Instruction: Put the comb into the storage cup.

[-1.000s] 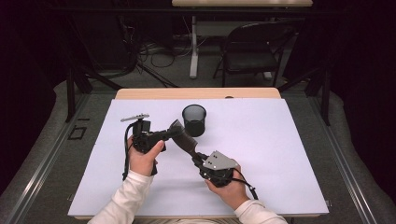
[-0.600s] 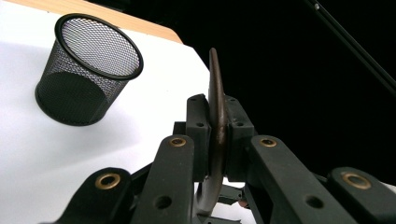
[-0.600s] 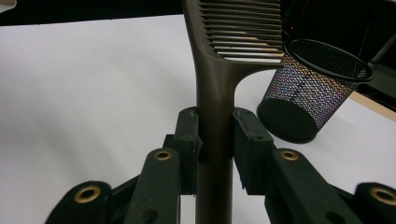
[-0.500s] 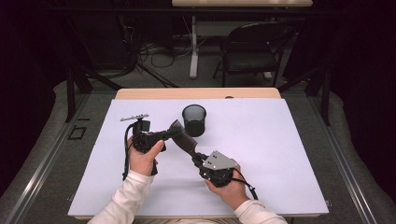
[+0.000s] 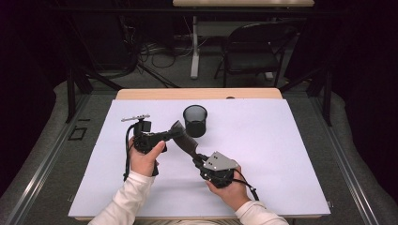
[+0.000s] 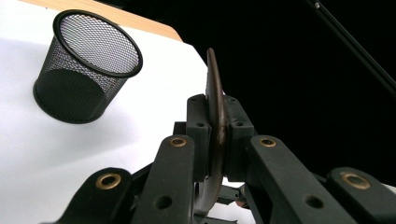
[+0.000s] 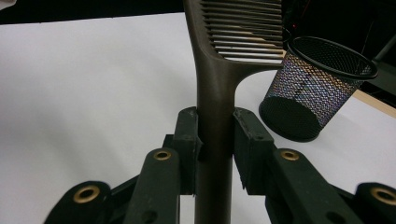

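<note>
A dark brown comb (image 5: 184, 137) is held above the white sheet (image 5: 281, 154) by both grippers. My left gripper (image 5: 170, 134) is shut on the toothed end; in the left gripper view the comb (image 6: 215, 98) stands edge-on between the pads of that gripper (image 6: 217, 140). My right gripper (image 5: 197, 158) is shut on the comb's handle. The right gripper view has the handle (image 7: 215, 93) clamped in the right gripper (image 7: 215, 140), with the teeth running up and to the right. A black mesh cup (image 5: 195, 120) stands upright just beyond the comb.
The mesh cup (image 6: 86, 70) (image 7: 314, 88) stands close to the comb's far end. The table's wooden back edge (image 5: 197, 93) lies behind it. A folding chair (image 5: 256, 47) and cables are on the floor beyond the table.
</note>
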`<state>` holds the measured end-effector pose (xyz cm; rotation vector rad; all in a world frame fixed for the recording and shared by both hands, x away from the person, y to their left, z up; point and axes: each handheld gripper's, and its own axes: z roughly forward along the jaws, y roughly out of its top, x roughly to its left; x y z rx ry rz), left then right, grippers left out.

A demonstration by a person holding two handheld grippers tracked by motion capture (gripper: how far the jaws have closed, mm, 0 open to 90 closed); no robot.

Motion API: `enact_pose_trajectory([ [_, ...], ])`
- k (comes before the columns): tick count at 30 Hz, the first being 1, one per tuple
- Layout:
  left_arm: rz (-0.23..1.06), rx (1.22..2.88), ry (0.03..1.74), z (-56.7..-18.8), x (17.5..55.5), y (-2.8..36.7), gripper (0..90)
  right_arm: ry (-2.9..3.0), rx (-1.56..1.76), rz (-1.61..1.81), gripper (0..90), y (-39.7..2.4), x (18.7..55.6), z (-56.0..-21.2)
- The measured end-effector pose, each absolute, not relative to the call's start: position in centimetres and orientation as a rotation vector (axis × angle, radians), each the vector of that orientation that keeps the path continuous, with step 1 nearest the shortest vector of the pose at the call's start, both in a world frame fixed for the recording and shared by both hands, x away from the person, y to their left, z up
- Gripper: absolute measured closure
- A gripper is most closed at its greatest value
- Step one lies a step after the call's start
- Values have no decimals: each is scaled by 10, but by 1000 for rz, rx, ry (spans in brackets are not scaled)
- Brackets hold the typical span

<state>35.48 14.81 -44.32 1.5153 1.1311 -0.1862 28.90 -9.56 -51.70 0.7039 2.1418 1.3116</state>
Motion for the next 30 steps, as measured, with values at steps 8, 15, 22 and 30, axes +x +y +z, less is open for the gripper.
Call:
enact_pose_trajectory([
  [8, -189, 1517, 1130, -444, 355, 148, 839, 2141, 703, 1311, 719, -96, 289, -517],
  [15, -189, 1522, 1131, -444, 356, 148, 839, 2136, 700, 1314, 707, -95, 289, -518],
  [22, -194, 1518, 1134, -445, 357, 148, 839, 2139, 701, 1311, 693, -95, 290, -518],
  [30, -194, 1517, 1135, -446, 357, 149, 839, 2138, 704, 1312, 672, -95, 290, -519],
])
